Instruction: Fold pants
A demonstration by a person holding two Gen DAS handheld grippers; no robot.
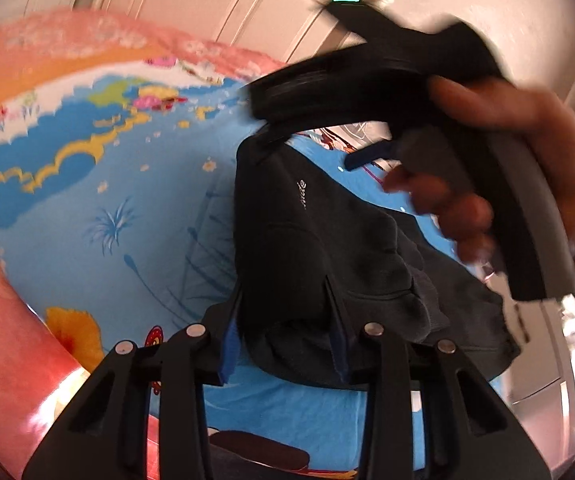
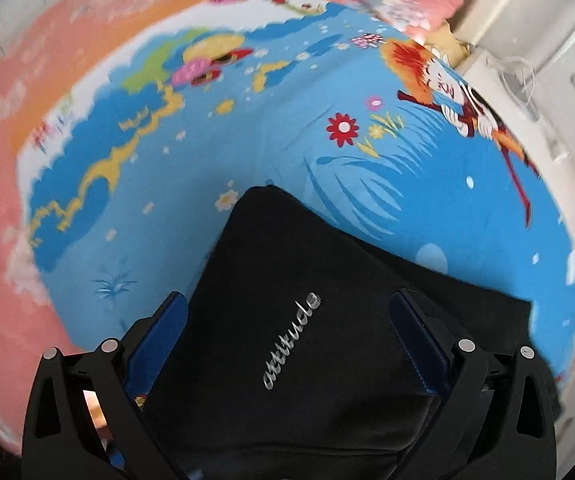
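The black pants (image 1: 327, 248) lie folded in a bundle on the blue cartoon bedsheet (image 1: 127, 184). A silver "attitude" logo (image 2: 291, 340) shows on the top layer. My left gripper (image 1: 287, 332) stands with its blue-padded fingers (image 1: 229, 344) on either side of the bundle's near edge, jaws apart with cloth between them. My right gripper (image 2: 287, 340) is open, its fingers (image 2: 415, 340) spread wide over the pants (image 2: 287, 272). In the left wrist view the right gripper body and the hand holding it (image 1: 487, 160) hover above the pants.
The sheet (image 2: 367, 184) has a pink and orange border (image 2: 47, 100) on the left and far side. A pale wardrobe or wall (image 1: 247, 8) stands behind the bed. White furniture with cables (image 2: 519, 76) is at the right.
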